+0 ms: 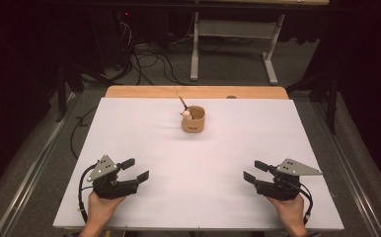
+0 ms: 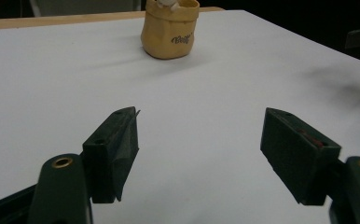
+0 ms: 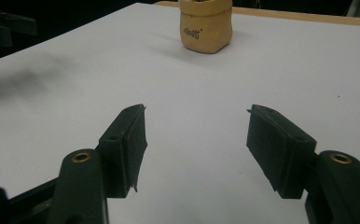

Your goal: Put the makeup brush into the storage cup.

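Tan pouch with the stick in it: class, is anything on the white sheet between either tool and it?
Nothing visible. Bare white sheet lies between the left tool, the right tool and the tan pouch; both tools are open and empty.

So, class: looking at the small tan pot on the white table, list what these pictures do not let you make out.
- Pot contents: in the high view too small to identify; a stick and a pale blob poke out.
- Pot top: cut off by the upper edge in both gripper views.
- Dark lettering on the pot: blurred, unreadable.
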Motion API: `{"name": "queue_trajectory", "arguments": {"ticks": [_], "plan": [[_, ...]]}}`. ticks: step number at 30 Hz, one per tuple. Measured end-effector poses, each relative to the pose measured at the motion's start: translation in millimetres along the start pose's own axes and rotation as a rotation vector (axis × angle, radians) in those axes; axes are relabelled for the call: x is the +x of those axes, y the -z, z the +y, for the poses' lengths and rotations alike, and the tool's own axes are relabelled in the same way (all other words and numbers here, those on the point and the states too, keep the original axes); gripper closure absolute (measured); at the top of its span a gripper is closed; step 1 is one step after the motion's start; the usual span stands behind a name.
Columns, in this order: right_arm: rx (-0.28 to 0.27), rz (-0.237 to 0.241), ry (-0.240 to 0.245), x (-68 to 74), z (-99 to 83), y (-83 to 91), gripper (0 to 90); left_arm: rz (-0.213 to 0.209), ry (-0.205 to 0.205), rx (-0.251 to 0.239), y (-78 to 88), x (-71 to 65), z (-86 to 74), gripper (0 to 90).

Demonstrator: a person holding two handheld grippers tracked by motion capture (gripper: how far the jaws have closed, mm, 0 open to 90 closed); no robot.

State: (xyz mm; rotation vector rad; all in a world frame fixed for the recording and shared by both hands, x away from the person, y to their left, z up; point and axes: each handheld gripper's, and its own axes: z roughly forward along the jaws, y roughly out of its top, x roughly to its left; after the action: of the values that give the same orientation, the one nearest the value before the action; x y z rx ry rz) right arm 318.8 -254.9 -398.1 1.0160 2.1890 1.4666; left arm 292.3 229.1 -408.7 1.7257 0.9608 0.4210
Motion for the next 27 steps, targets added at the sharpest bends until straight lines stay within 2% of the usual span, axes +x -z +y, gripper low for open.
{"name": "queue_trajectory", "arguments": {"ticks": [4,27], "plan": [[0.007,-0.02,0.016,-0.5,-1.8,0.5,39.5,-0.001,-0.001,-0.001,0.6,-0.1,0.1,28.3],[0.026,-0.059,0.014,-5.7,-10.2,1.3,38.2,-0.002,0.001,-0.009,1.8,-0.3,0.1,28.3]]}}
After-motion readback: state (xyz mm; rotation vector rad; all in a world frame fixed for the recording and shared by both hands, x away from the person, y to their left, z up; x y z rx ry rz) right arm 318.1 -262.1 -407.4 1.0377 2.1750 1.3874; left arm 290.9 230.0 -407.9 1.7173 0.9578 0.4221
